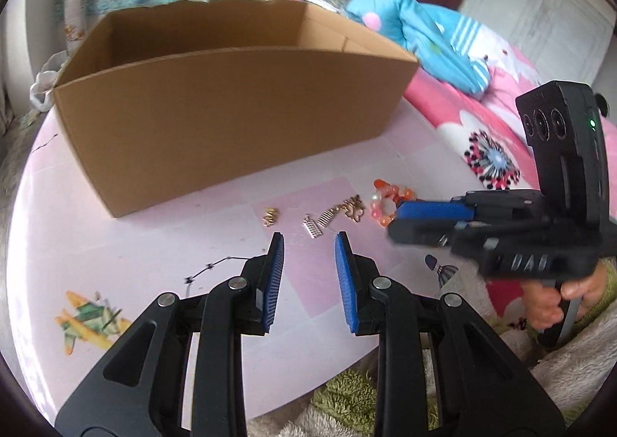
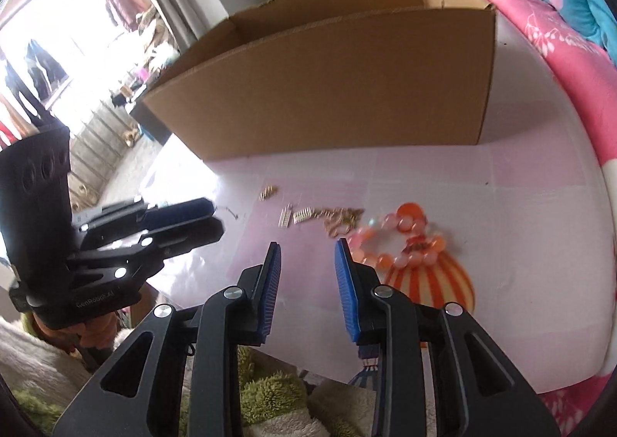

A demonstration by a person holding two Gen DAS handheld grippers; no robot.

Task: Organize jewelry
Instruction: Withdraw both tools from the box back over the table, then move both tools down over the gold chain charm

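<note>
An open cardboard box (image 1: 216, 117) stands on the pink table (image 1: 154, 252); it also shows in the right wrist view (image 2: 327, 90). In front of it lie a small gold piece (image 1: 270, 216), two comb-like silver and gold clips (image 1: 313, 231), a gold chain (image 1: 353, 207) and an orange-pink bead bracelet (image 1: 381, 202). The same pieces show in the right wrist view: clips (image 2: 295, 216), chain (image 2: 341, 223), bracelet (image 2: 401, 244). My left gripper (image 1: 309, 240) is open and empty, just short of the clips. My right gripper (image 2: 307, 246) is open and empty, near the bracelet.
A thin black chain (image 1: 216, 267) lies at the left on the table. A bed with a pink floral cover (image 1: 482, 121) and a blue plush toy (image 1: 420, 32) is to the right. A green shaggy rug (image 1: 347, 402) lies below the table edge.
</note>
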